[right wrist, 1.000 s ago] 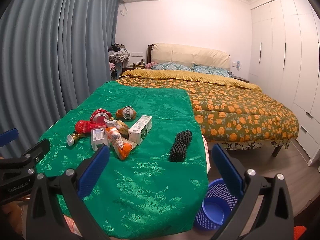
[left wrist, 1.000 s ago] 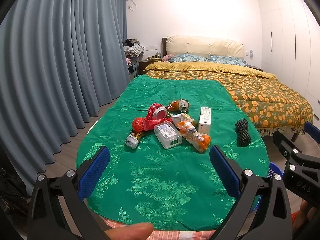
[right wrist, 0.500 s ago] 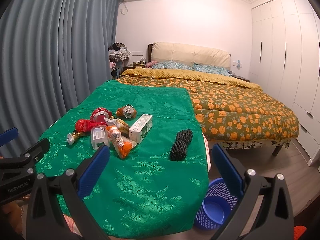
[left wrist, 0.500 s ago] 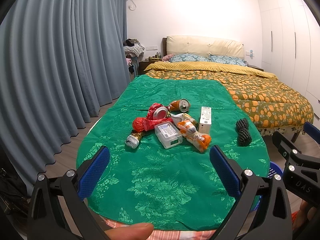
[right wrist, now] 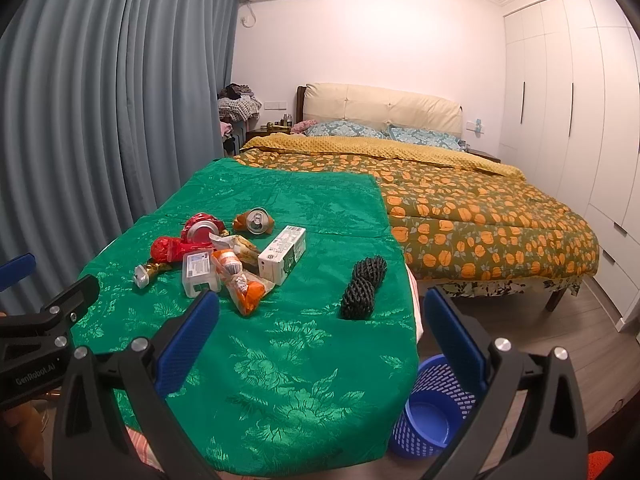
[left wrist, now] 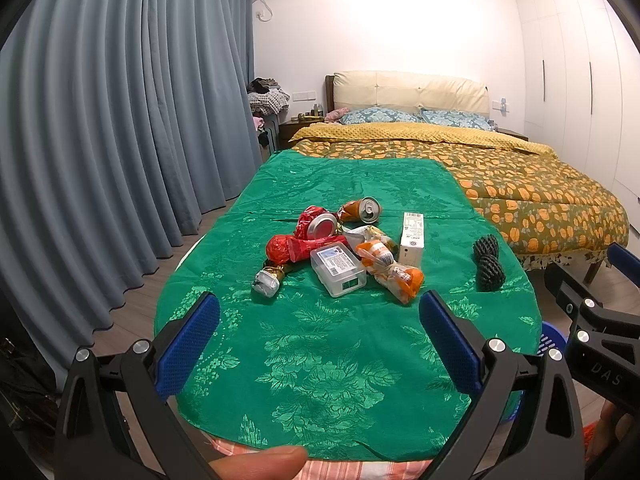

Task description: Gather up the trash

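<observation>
Both hand-held grippers idle at the near edge, nothing picked yet. Left hand-held gripper has its jaws spread wide and empty; right hand-held gripper likewise.

Trash sits in one tight heap mid-way across the green floral-cloth table: crushed red drink can, crushed orange drink can, red foil wrapper, clear plastic lidded box, orange snack bag, white rectangular carton. Black knobbly mesh scrubber pair lies apart, near the right edge.

Blue perforated plastic basket is on the floor, just off the table's near-right corner.

Risks, my read:
- Items overlap, so a grab on one likely drags neighbours.
- Slick cloth may bunch under a low approach.
- Basket is low and small; a release from table height could miss.
- Crushed cans may slip from the pads.
</observation>
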`<state>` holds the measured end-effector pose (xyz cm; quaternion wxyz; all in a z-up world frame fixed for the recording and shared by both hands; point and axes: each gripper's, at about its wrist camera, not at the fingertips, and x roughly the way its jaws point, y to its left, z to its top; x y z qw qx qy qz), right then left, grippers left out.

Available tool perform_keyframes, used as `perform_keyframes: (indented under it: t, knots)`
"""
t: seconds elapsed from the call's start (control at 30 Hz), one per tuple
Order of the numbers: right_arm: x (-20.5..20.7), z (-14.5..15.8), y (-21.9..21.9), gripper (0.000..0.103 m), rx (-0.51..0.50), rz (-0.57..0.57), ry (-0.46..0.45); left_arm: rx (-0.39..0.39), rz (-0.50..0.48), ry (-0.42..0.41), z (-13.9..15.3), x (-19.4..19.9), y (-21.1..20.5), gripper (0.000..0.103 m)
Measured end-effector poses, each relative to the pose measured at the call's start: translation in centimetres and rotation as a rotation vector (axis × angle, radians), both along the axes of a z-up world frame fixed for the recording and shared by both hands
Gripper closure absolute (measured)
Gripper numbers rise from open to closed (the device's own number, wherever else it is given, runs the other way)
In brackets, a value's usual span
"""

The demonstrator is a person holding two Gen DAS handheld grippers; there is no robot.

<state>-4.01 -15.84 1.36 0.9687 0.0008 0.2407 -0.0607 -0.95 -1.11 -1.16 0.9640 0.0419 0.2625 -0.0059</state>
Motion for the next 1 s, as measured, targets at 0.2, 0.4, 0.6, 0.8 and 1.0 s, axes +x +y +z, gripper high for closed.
perform_keyframes:
  t: [0.2, 0.4, 0.6, 0.8, 1.0]
  knots:
    - [0.04, 0.02, 0.00, 0.005, -0.001, 0.000, 0.001, 0.002, -0.001, 0.004, -0.04, -0.02, 0.26, 0.004]
    - [0.03, -0.11, -0.03, 0.005, 0.000, 0.000, 0.003, 0.002, -0.001, 0.004, -0.01, -0.02, 0.23, 0.004]
    - [0.09, -0.08, -0.05, 0.005, 0.000, 0.000, 0.003, 0.004, -0.001, 0.003, 0.00, -0.06, 0.24, 0.004]
    - [0.12, -0.07, -0.06, 0.005, -0.001, 0.000, 0.005, 0.004, -0.001, 0.004, 0.01, 0.00, 0.30, 0.004]
    - [0.14, -0.04, -0.04, 0.005, -0.001, 0.000, 0.005, 0.005, -0.001, 0.004, 0.04, 0.00, 0.25, 0.004]
